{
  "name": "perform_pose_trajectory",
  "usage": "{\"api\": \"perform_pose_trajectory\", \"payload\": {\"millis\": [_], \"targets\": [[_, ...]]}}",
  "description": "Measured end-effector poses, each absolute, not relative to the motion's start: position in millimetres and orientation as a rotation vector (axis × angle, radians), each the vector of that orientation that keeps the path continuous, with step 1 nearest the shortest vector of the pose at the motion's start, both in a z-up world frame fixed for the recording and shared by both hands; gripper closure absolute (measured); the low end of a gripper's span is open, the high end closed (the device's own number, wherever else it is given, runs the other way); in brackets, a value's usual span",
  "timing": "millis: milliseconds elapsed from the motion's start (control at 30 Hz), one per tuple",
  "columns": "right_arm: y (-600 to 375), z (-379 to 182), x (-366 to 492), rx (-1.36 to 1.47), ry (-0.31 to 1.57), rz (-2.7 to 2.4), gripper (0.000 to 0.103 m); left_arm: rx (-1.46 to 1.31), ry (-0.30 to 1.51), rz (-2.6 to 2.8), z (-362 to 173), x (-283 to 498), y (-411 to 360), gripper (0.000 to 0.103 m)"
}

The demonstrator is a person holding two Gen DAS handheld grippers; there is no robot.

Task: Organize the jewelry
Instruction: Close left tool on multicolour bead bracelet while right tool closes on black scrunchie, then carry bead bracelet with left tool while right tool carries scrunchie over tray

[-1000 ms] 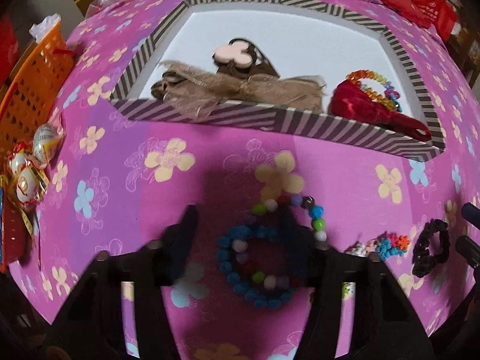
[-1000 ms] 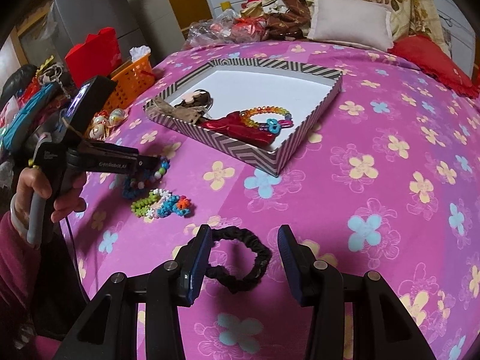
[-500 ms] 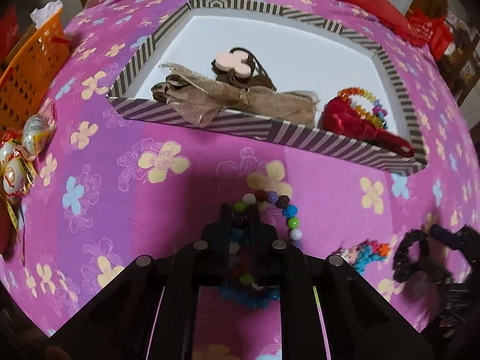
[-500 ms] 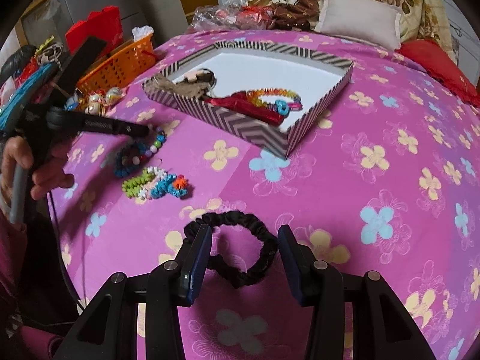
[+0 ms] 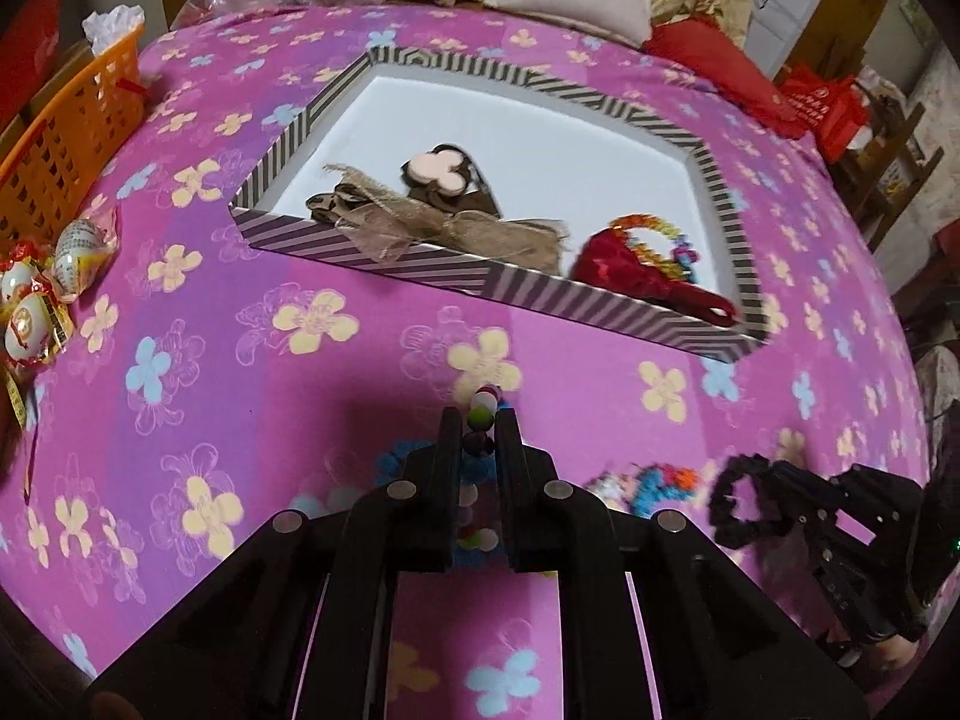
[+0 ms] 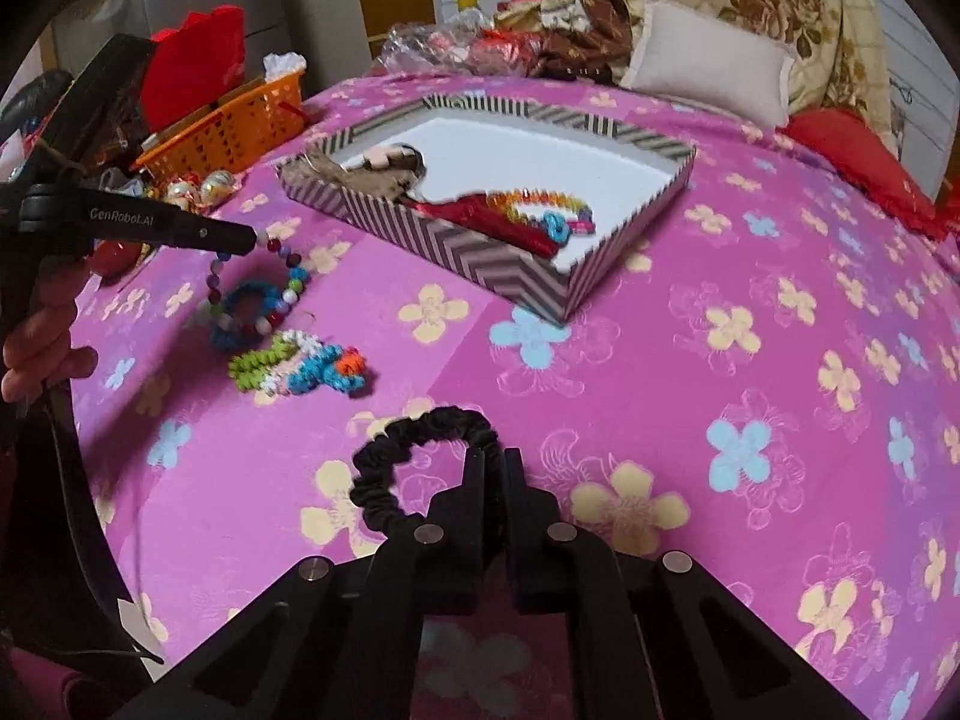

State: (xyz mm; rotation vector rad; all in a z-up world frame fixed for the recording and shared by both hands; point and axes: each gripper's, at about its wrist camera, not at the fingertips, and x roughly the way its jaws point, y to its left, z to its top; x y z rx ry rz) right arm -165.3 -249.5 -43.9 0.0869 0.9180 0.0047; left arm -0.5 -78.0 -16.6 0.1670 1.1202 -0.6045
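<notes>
Currently, both hand-held grippers are clamped: left hand-held gripper on the beaded bracelet, right hand-held gripper on the black scrunchie; the bracelet, pinched by one bead, may slip during transfer to the striped tray, upper centre.

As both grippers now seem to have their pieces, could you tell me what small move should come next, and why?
Probably lift the right gripper, shut on the black fabric scrunchie still lying on the pink floral cloth, towards the striped shallow box.

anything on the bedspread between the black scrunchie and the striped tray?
Nothing: bare bedspread between black scrunchie and striped tray, clearest in right wrist view.
</notes>
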Motion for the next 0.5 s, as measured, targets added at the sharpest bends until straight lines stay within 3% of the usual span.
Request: {"api": "perform_pose_trajectory", "payload": {"millis": [500], "targets": [[-245,3,-175,0.125,0.773,0.043,0.099,0.086,1.043,-0.677,22,-28,-73,0.093]]}}
